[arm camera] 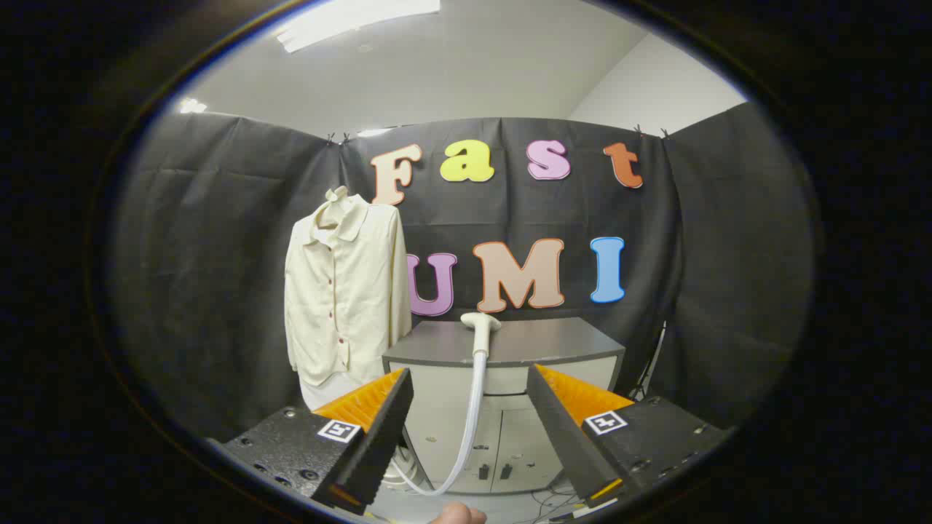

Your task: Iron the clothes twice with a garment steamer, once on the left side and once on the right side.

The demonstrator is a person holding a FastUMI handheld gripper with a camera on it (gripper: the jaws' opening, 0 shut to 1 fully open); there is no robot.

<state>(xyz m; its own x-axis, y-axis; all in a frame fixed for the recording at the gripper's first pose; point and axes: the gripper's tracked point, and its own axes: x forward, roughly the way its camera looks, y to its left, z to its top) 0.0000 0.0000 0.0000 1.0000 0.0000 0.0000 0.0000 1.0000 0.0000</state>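
Steaming has not begun, by the look of it: both passes, left and right, remain. Tongs (470,437) stand spread wide with nothing between them, well short of the steamer head (480,322). That head, a smooth pale plastic T on a ribbed hose (470,415), rests on the matte grey desk (553,342) at twelve o'clock. Soft cream shirt (342,291), buttoned and collared, hangs at ten o'clock, beside the desk, faintly creased.

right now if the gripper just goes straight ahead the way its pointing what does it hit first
Probably the steamer head and its hose, which lie in line between the open gripper's fingers, resting on the grey cabinet. The shirt hangs off to the left. Depth is hard to judge.
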